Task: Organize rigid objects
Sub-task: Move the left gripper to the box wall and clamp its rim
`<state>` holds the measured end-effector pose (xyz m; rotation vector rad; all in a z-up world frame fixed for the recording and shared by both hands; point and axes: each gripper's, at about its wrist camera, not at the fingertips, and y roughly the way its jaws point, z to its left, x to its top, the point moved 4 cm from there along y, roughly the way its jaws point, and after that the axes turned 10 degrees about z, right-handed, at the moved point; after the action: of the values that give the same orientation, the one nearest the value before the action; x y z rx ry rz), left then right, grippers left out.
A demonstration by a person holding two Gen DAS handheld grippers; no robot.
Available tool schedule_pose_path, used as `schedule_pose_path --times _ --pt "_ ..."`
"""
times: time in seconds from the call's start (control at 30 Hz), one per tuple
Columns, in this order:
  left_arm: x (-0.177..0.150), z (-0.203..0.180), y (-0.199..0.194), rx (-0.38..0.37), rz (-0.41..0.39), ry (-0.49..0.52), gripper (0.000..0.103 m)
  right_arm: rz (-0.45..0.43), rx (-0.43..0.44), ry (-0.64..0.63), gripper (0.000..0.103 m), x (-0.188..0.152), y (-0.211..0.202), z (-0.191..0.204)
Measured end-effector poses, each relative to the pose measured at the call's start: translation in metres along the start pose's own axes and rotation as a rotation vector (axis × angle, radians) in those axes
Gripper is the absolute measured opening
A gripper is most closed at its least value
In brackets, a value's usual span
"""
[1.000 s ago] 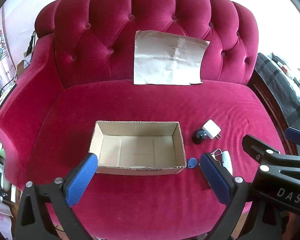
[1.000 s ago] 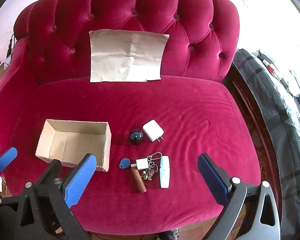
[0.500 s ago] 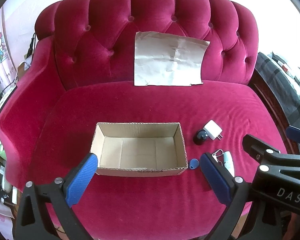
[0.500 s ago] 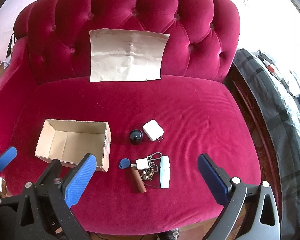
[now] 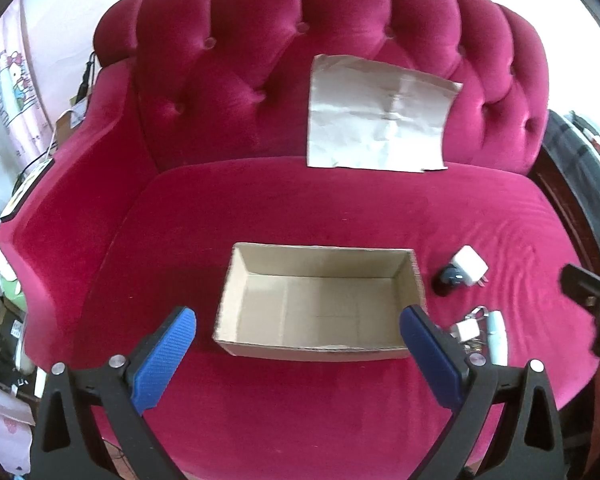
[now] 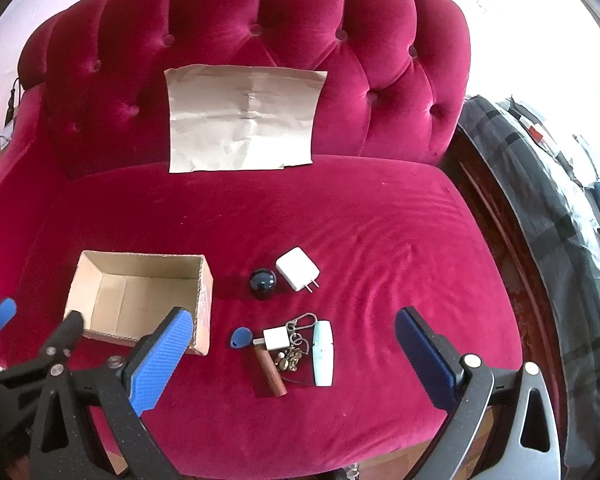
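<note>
An open, empty cardboard box (image 5: 320, 304) (image 6: 140, 300) sits on the red sofa seat. To its right lie a white charger plug (image 6: 297, 269) (image 5: 469, 267), a black round object (image 6: 263, 281) (image 5: 449, 276), a blue key fob (image 6: 241, 337), and a key bunch (image 6: 290, 350) with a small white block, a brown stick and a pale blue-white stick (image 6: 324, 352) (image 5: 497, 332). My left gripper (image 5: 296, 356) is open and empty, hovering in front of the box. My right gripper (image 6: 292, 364) is open and empty, above the key bunch.
A creased brown paper sheet (image 6: 244, 118) (image 5: 380, 114) leans on the tufted sofa back (image 6: 260, 20). The sofa arm (image 5: 60, 200) rises at the left. A dark plaid blanket (image 6: 540, 208) lies past the seat's right edge.
The left wrist view has swung left and drawn closer to the box; the small objects slid toward its right edge. The right gripper has barely moved. Both stayed open.
</note>
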<state>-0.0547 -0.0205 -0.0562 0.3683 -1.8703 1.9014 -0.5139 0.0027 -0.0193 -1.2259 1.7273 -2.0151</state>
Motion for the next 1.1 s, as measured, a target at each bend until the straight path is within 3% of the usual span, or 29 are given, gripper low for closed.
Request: schedule_pose_path --times 0.37,0.6,1.1 --pt "0.006 0.035 0.041 0.053 0.028 0.029 0.103 0.022 -0.026 0.022 0.103 0.003 0.024 -0.007" --pt "0.018 0.057 0.072 0.044 0.042 0.034 0.103 0.028 -0.041 0.037 0.103 0.005 0.039 -0.009" --pt "0.013 0.061 0.139 0.036 0.134 0.102 0.103 0.064 -0.051 0.059 0.103 0.009 0.066 -0.002"
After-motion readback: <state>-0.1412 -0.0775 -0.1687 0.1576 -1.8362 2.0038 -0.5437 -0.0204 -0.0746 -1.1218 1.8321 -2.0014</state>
